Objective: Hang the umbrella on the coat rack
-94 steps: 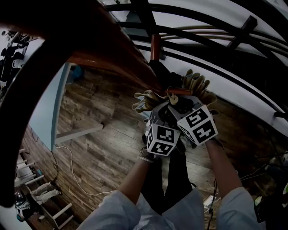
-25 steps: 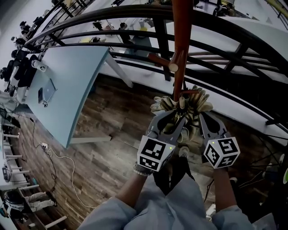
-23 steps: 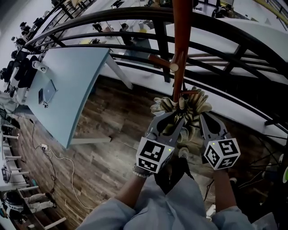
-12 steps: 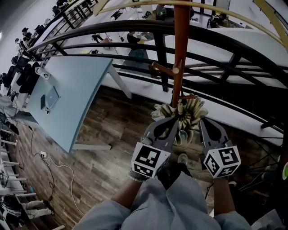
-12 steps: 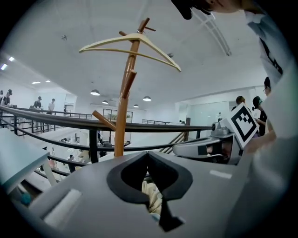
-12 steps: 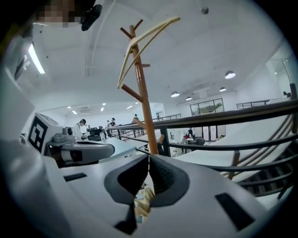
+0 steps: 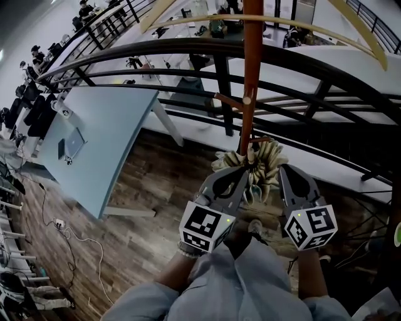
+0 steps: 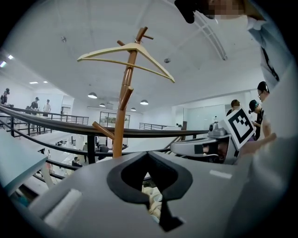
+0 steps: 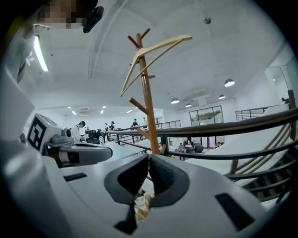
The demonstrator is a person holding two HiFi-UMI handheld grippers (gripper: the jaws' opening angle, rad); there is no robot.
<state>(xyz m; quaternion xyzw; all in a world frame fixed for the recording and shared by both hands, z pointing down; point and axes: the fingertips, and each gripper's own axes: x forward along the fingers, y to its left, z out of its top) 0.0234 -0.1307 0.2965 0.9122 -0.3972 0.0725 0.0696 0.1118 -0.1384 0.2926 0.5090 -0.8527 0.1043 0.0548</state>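
The wooden coat rack pole (image 7: pixel 249 75) rises ahead with short pegs and a pale hanger (image 7: pixel 263 19) on top. A beige folded umbrella (image 7: pixel 260 164) bunches against the pole just below a low peg. My left gripper (image 7: pixel 243 173) points at its left side; its jaws have just been closing and now stand shut, with nothing between the pads. My right gripper (image 7: pixel 283 169) is shut at the umbrella's right side. In both gripper views the beige umbrella fabric (image 8: pixel 153 200) (image 9: pixel 142 204) shows beneath the closed left gripper (image 8: pixel 147 153) and right gripper (image 9: pixel 149 155). The pole (image 8: pixel 122 102) (image 9: pixel 148 107) stands beyond.
A black curved railing (image 7: pixel 188 53) runs just behind the rack, with a drop beyond it. A pale blue table (image 7: pixel 106 138) stands to the left on the wooden floor (image 7: pixel 150 207), where cables trail. People sit at desks far left.
The left jaws, open around the umbrella a second ago, have shut. Both grippers have risen, and the view has tilted up to show more of the pole and the hanger.
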